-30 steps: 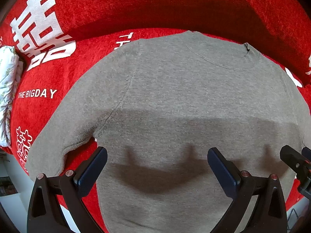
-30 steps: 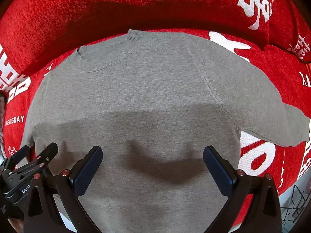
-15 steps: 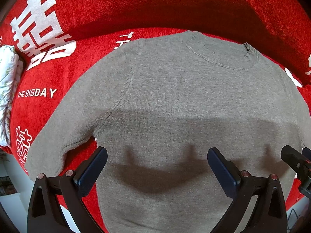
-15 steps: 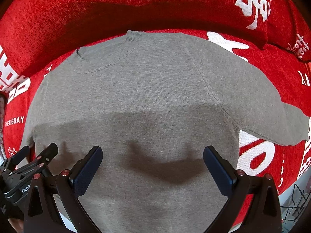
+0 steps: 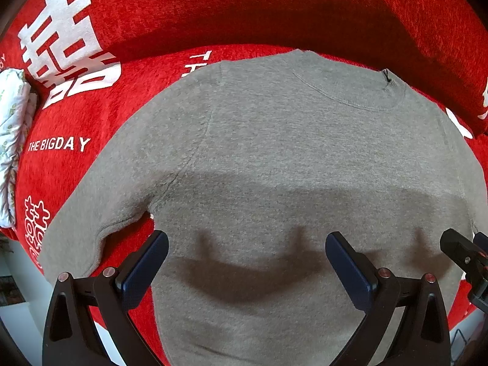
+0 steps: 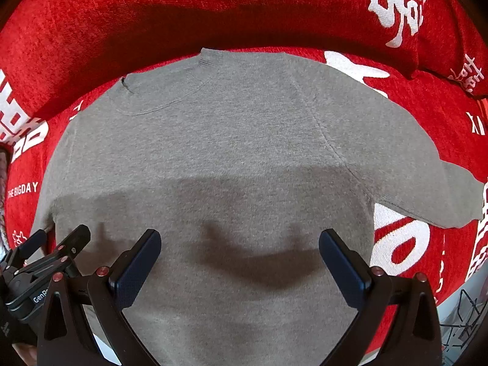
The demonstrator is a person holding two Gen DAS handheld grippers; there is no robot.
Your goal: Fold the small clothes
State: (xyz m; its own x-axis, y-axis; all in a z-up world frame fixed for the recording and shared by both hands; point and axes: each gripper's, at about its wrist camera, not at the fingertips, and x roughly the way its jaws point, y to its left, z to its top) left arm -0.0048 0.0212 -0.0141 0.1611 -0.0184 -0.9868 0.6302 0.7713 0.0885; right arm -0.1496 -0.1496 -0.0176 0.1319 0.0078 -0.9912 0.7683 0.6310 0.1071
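Observation:
A small grey knit sweater lies flat and spread out on a red sofa seat, collar toward the backrest, both short sleeves out to the sides. My left gripper hovers open above the sweater's lower left part, nothing between its fingers. My right gripper hovers open above the lower right part, also holding nothing. Each gripper's tip shows at the edge of the other's view. Their shadows fall on the cloth.
The red sofa cover carries white characters and the words "THE BIGDAY". A red backrest rises behind the collar. A white patterned cloth lies at the far left. A wire rack and pale floor show beyond the seat's front edge.

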